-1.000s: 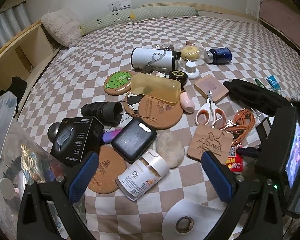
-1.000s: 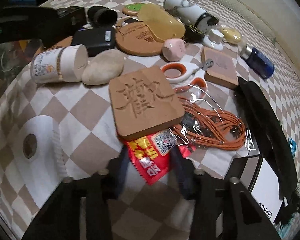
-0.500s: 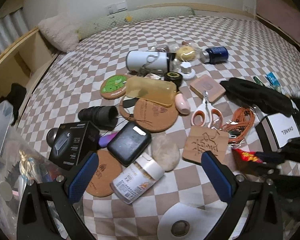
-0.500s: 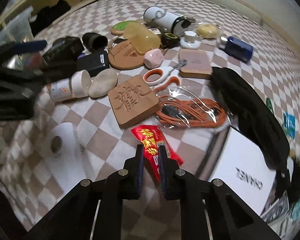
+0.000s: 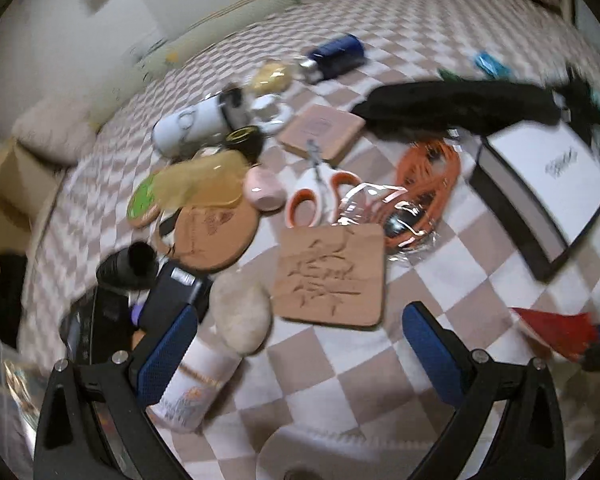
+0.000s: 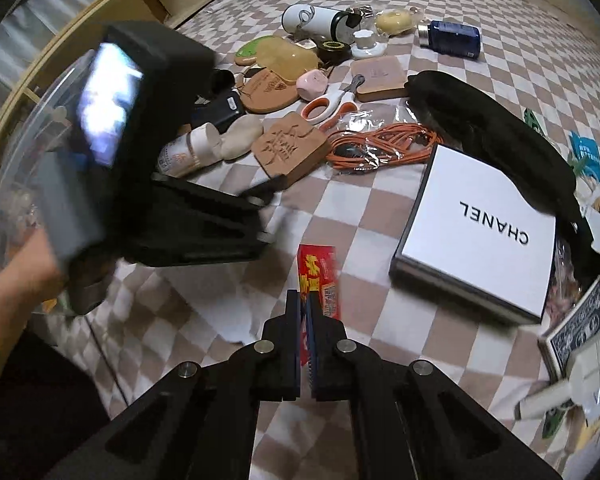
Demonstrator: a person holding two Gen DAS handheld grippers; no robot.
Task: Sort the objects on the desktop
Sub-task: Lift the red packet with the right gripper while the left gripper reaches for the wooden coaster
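You are holding the red packet (image 6: 318,280) up off the checkered bedspread (image 6: 364,216).

Your left gripper (image 5: 300,344) is hovering wide open and empty over the carved wooden block (image 5: 332,276); your right gripper (image 6: 305,312) is pinching the packet's end, beside the white box (image 6: 480,224).

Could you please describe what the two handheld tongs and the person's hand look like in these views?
Both tongs are black plastic frames with silver bolts. The left tongs carry blue textured pads and, on the body, a lit screen. The right tongs have narrow dark pads. The person's hand is bare, no sleeve visible.
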